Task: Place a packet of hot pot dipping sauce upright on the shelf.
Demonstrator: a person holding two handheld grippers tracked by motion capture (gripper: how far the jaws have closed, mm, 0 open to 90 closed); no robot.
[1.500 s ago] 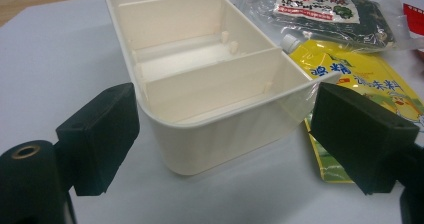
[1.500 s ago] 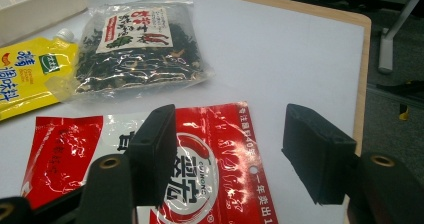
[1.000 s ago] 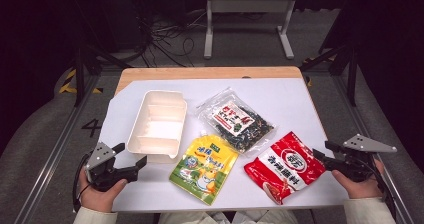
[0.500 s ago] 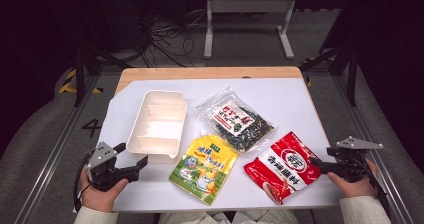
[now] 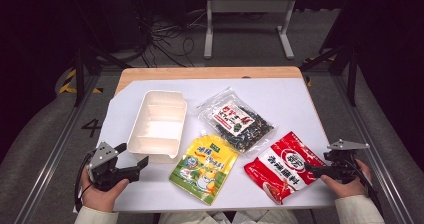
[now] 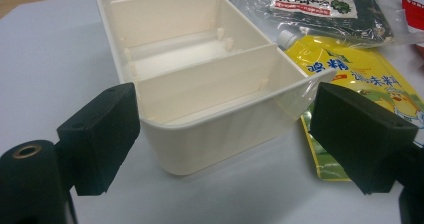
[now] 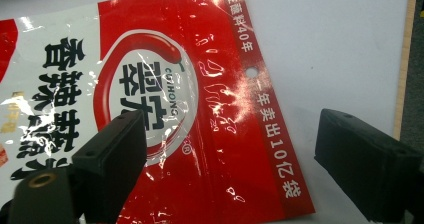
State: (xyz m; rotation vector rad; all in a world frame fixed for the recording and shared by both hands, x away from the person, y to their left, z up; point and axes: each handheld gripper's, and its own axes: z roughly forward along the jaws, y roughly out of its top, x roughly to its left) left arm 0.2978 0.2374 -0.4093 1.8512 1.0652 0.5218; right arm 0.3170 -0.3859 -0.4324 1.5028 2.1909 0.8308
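Red snack packet (image 5: 281, 166): near the tabletop's front right corner. Right tool (image 5: 311, 169): lowered beside it since a second ago, jaws just spread wide, nothing gripped; pickup likely next. Left tool (image 5: 134, 159): open, at the white divided tray (image 5: 158, 120).

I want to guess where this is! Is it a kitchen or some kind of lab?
Probably a lab or recording room, not a kitchen. A white-covered table stands inside a metal frame on a grey floor, loose cables lie behind it, and the surroundings are dark.
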